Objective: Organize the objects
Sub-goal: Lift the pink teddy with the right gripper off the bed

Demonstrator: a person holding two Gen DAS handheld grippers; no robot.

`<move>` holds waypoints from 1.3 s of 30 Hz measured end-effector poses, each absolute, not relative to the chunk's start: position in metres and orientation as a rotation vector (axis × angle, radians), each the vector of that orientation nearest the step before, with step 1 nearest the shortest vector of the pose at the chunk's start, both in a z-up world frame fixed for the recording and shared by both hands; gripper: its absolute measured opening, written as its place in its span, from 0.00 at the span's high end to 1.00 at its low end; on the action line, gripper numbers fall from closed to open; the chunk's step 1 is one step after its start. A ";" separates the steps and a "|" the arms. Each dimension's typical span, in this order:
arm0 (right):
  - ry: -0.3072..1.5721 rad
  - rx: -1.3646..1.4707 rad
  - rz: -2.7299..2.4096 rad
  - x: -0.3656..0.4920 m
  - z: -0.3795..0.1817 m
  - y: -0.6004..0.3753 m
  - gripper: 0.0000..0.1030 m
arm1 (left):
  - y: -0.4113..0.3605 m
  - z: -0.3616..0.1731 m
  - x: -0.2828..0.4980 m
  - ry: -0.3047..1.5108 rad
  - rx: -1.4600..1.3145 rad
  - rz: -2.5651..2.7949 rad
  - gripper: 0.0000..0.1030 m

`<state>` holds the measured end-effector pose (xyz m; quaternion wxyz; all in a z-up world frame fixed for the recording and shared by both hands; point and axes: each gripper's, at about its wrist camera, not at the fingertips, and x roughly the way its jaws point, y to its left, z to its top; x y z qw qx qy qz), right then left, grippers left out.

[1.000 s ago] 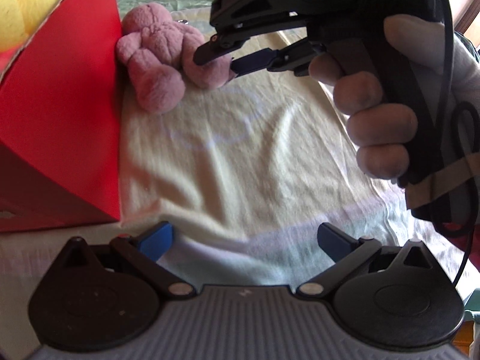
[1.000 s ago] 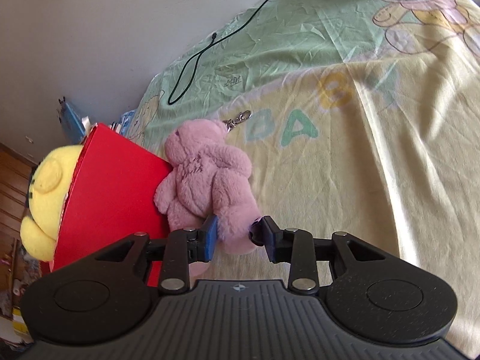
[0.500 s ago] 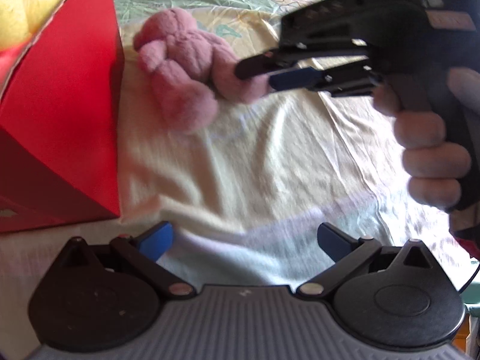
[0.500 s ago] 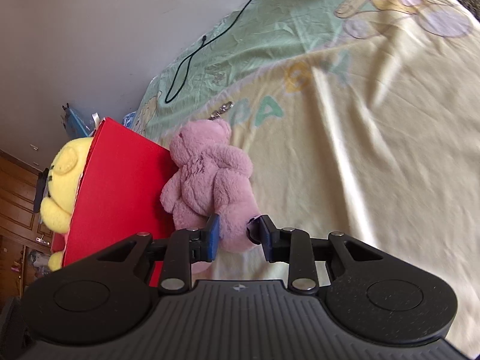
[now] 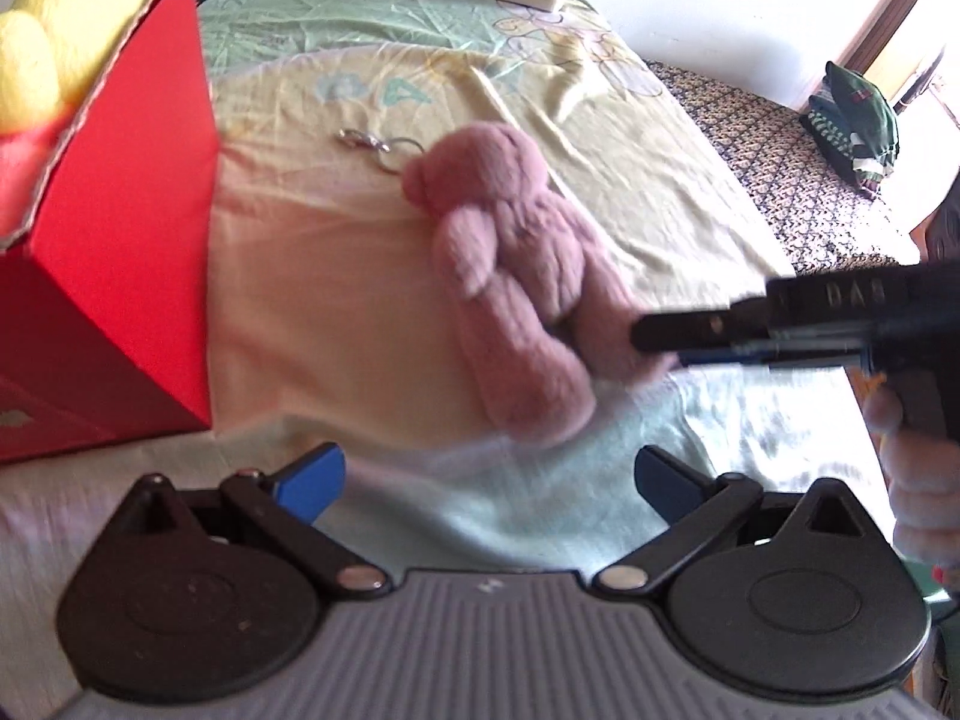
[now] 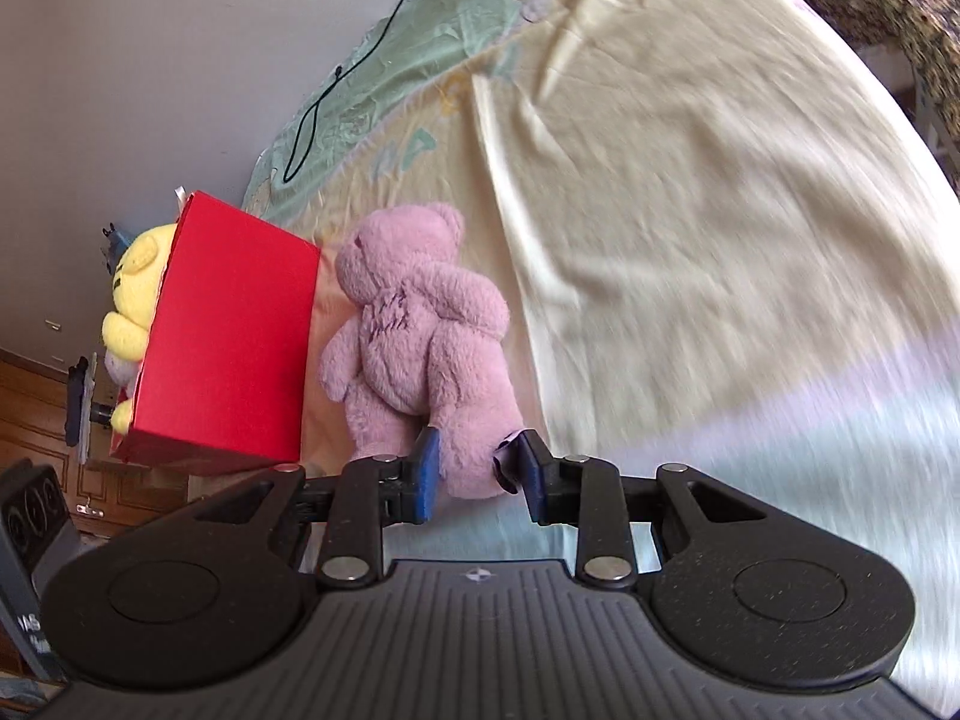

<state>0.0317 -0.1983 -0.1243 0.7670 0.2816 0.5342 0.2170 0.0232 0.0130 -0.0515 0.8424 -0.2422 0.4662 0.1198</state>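
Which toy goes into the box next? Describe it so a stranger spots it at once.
Beside the red box on the yellow bedsheet is a pink plush bear, one leg pinched in the right tongs. Unlike the yellow plush inside the box, it is pink, with a metal keychain clip.

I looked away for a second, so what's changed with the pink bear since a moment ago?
The right hand-held gripper, clamped on the pink bear's leg throughout, has pulled it away from the red box, exposing its keychain clip. The left hand-held gripper stayed open and empty; the box and yellow plush haven't moved.
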 end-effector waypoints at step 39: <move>1.105 0.890 0.509 0.074 -0.156 -0.220 0.71 | 0.025 -0.066 0.090 1.012 -0.588 0.320 0.01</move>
